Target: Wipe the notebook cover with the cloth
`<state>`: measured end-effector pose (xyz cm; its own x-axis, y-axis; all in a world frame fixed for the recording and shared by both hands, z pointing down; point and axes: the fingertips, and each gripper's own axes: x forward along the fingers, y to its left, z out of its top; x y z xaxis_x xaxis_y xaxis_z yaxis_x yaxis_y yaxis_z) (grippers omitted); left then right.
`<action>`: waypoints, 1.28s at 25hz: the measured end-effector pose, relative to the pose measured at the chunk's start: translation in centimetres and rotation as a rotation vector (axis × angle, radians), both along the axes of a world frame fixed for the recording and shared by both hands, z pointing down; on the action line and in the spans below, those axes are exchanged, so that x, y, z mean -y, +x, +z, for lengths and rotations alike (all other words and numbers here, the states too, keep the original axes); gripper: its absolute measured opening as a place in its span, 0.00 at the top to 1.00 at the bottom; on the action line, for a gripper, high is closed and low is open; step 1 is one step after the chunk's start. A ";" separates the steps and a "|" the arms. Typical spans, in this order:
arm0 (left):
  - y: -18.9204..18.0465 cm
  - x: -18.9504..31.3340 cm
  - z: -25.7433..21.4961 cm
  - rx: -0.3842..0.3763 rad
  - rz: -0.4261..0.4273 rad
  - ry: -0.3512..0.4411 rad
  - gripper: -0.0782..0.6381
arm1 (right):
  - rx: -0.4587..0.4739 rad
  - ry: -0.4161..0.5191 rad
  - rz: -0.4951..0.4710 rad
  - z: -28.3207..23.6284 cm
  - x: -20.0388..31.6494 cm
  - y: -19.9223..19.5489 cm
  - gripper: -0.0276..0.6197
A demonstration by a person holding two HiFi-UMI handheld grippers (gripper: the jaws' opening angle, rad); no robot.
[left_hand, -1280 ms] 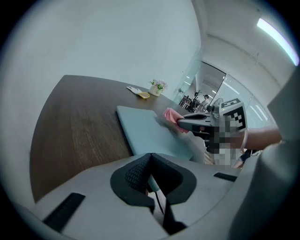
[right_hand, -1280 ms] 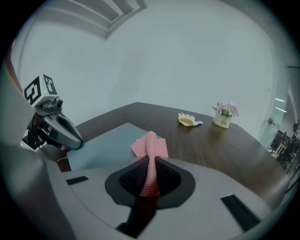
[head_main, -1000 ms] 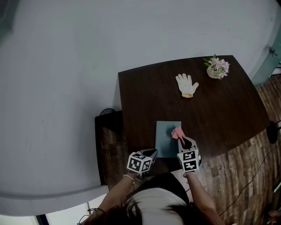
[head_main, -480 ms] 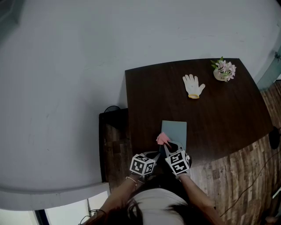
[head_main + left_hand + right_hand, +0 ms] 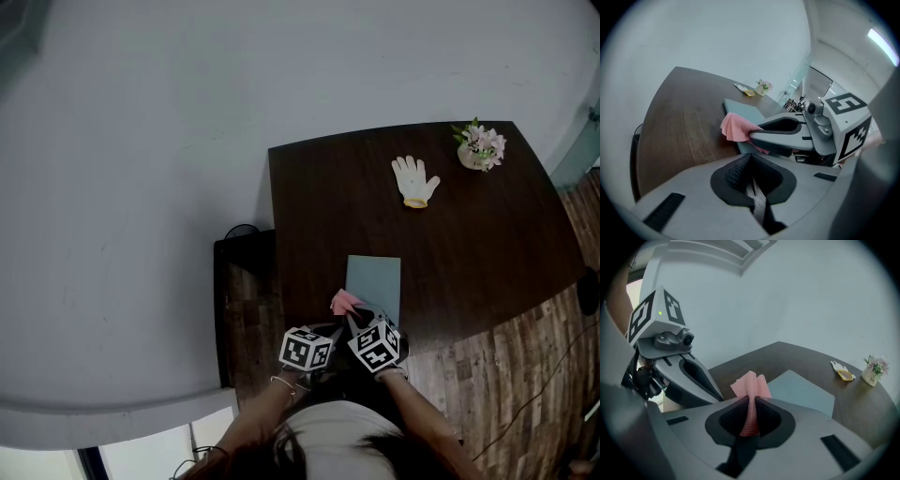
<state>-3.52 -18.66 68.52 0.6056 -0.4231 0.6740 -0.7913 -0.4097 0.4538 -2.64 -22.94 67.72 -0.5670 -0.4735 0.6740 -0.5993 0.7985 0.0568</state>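
One cloth (image 5: 343, 301) further left, one notebook (image 5: 375, 281).

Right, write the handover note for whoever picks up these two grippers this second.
Right gripper: shut on the pink cloth, which it holds at the near left corner of the notebook.
Left gripper: shut and empty, just left of the right gripper near the table's front edge, off the notebook.
The notebook lies flat and closed at the front of the table. The glove and flower pot are at the far side, out of the way.
Done: cloth gripped and brought to the cover. How much has been wiped can't be told.
Left: sweep the cloth across the rest of the cover.
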 end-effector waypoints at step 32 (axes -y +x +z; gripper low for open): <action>0.0 -0.2 0.0 0.036 -0.035 0.033 0.87 | -0.019 0.049 0.376 -1.9 -0.7 14.1 0.90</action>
